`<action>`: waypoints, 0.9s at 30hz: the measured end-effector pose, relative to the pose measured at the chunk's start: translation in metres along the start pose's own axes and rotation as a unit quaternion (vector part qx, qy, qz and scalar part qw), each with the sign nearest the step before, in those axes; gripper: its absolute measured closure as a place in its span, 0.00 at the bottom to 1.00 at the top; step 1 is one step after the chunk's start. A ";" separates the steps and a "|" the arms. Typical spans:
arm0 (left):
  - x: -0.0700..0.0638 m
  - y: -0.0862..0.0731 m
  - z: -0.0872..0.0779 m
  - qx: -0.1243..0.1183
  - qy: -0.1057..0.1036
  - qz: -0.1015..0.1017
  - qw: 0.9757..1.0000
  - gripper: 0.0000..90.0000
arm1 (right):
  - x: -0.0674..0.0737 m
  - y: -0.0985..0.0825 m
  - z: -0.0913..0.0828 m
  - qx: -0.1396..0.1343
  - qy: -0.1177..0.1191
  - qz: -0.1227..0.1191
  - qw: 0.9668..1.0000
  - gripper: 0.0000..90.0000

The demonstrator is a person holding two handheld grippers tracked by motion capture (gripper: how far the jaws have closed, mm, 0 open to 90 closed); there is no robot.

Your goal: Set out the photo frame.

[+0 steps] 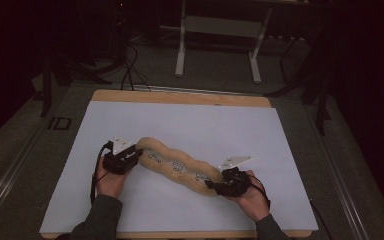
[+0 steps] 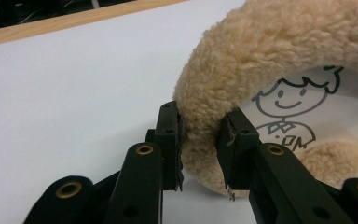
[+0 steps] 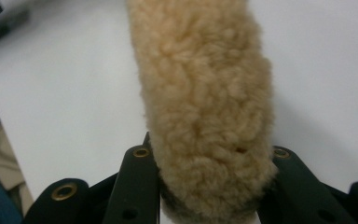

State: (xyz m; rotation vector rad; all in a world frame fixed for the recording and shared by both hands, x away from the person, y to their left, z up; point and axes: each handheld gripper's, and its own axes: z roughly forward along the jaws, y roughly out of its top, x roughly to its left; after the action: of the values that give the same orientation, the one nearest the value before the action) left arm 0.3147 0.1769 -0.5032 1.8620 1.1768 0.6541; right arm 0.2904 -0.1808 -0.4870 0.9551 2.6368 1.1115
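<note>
Item: one tan fleece sleeve (image 1: 177,166), printed with cartoon figures, lay on the white tabletop (image 1: 190,125) with its long axis running from 10 o'clock to 4 o'clock. The left gripper (image 1: 130,156) pinched its 10 o'clock end, pads pressed into the pile; the right gripper (image 1: 219,187) clamped the 4 o'clock end. Each hand sat equally close to its own end, so any stretch or lift would likely follow that diagonal.

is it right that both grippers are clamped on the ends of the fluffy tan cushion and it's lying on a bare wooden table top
Not quite. The surface is wrong: the fluffy tan cushion lies on a white sheet that covers the table, with wood showing only along the edges, as the high view shows. The rest holds: the left gripper and the right gripper each clamp an end.
</note>
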 end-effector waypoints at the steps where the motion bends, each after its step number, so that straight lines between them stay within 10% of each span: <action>1: -0.001 0.000 0.000 0.000 -0.002 0.000 1.000 0.80 | -0.002 0.000 -0.002 -0.004 -0.003 0.005 1.000 0.77; 27: -0.011 0.005 -0.016 -0.017 0.010 -0.010 1.000 0.80 | -0.016 0.007 -0.014 -0.042 -0.031 0.037 0.998 0.72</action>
State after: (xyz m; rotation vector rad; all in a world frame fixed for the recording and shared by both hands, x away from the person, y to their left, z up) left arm 0.3004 0.1720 -0.4907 1.8164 1.1886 0.6788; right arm 0.3015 -0.1952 -0.4739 1.0599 2.5032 1.1796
